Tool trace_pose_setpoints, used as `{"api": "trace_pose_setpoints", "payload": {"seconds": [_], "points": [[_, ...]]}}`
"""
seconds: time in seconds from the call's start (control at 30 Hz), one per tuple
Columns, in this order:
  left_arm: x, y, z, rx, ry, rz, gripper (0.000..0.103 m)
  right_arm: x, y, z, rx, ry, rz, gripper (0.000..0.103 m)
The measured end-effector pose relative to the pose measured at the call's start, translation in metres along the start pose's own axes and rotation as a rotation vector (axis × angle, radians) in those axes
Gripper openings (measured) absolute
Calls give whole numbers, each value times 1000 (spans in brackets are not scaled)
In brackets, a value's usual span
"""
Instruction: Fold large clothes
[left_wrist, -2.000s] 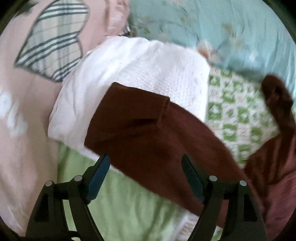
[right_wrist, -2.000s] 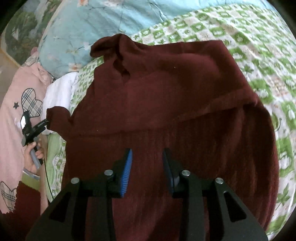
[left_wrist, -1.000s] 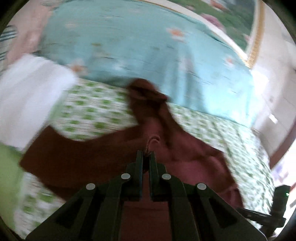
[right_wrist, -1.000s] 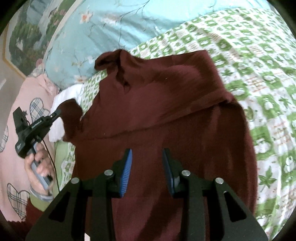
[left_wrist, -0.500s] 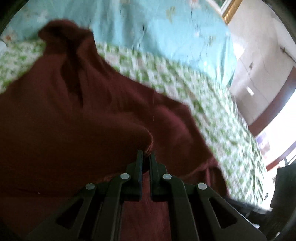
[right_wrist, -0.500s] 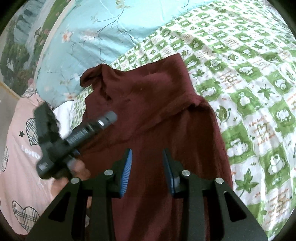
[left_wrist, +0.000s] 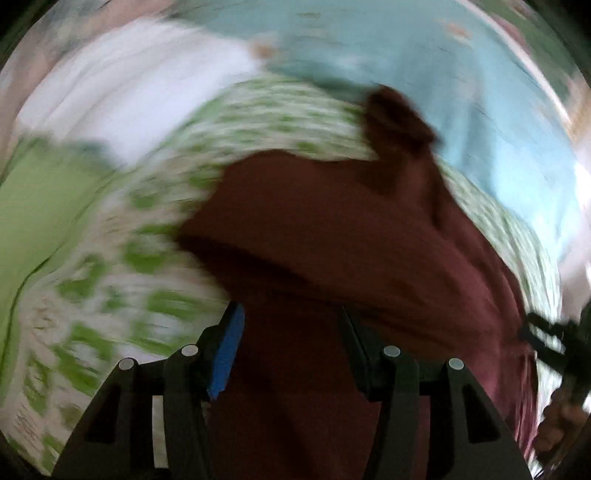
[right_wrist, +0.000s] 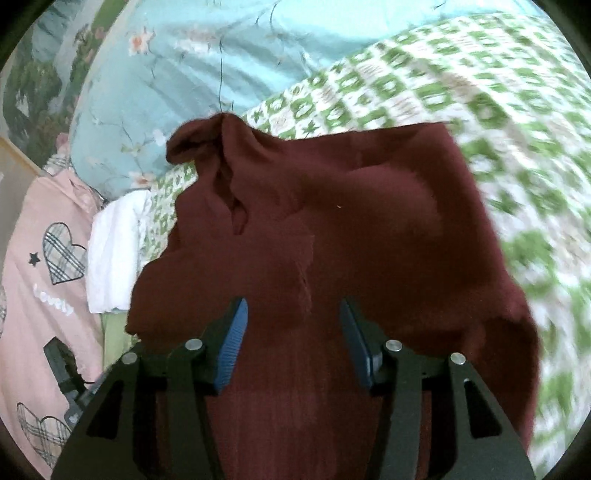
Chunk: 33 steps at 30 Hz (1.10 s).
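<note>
The left fingers (left_wrist: 290, 347) are opening, blue pads apart, with the maroon sweater (left_wrist: 332, 240) lying below and ahead of them; no cloth is pinched between the pads. The right fingers (right_wrist: 291, 339) are opening too, spread over the sweater (right_wrist: 332, 221), the pads clear of the fabric with only the garment's surface showing in the gap.

The sweater lies on the bed (right_wrist: 461, 85), on a green-and-white checked sheet, roughly in the middle of the visible sheet. In the right wrist view a sleeve or side panel is folded across the body, its ragged edge running down just ahead of the right fingers. The far end of the garment bunches into a crumpled peak that reaches the edge of a light blue floral quilt (right_wrist: 221, 48) lying along the far edge of the bed. The sweater's right edge hangs in a loose curve over the sheet.

A folded white garment (right_wrist: 110, 243) sits at the bed's left side, just beside the sweater, and a pink cloth with plaid hearts (right_wrist: 40, 258) lies farther left.

The left wrist view is badly blurred; it shows the same sweater, sheet (left_wrist: 110, 277), white garment (left_wrist: 122, 85) and quilt (left_wrist: 461, 85), with fine detail lost.
</note>
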<state>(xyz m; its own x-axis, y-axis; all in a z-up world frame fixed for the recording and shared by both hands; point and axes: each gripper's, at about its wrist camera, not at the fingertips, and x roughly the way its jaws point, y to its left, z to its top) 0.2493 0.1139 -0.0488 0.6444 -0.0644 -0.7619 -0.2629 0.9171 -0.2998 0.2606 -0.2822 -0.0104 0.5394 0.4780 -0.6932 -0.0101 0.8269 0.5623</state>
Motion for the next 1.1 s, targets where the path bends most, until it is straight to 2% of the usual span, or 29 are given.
{"api": "trace_pose_setpoints", "payload": {"seconds": [0.07,0.17,0.2,0.23,0.27,0.4,0.47,0.53,0.63,0.73,0.8,0.83,0.9,0.93,1.0,1.03,1.07,1.1], "points": [[10,25,8,-47,20,-1,52,20,3,6,-4,29,-18,53],[21,31,13,-45,36,-14,52,51,7,8,-5,89,-23,52],[23,29,14,-37,33,-9,52,55,10,9,-17,90,-32,45],[25,26,15,-28,31,-5,52,55,13,9,-27,87,-45,18],[27,24,15,-16,30,-3,52,51,16,11,-30,75,-29,5],[29,12,20,19,31,9,49,-1,25,24,-62,-63,31,4],[28,11,20,31,31,11,46,-29,21,32,-67,-129,11,4],[29,8,20,46,33,17,44,-58,2,38,-55,-198,-62,4],[29,2,14,73,33,33,43,-68,-37,42,11,-193,-147,4],[29,-3,8,94,22,61,41,-51,-64,37,45,-108,-193,4],[27,0,6,75,14,53,40,-37,-67,30,31,-41,-291,8],[26,2,5,67,9,47,39,-37,-64,27,17,-46,-341,9],[24,7,2,46,-10,38,36,-47,-48,22,-6,-101,-393,11],[22,10,1,33,-22,34,35,-56,-28,20,-45,-153,-387,13],[20,14,0,10,-37,19,35,-61,11,18,-138,-194,-321,27],[20,16,-1,0,-42,10,35,-58,28,18,-186,-189,-265,43],[21,18,-1,-10,-46,-1,36,-49,49,20,-238,-152,-171,55],[21,19,-2,-16,-48,-8,36,-37,69,21,-278,-99,-88,57]]}}
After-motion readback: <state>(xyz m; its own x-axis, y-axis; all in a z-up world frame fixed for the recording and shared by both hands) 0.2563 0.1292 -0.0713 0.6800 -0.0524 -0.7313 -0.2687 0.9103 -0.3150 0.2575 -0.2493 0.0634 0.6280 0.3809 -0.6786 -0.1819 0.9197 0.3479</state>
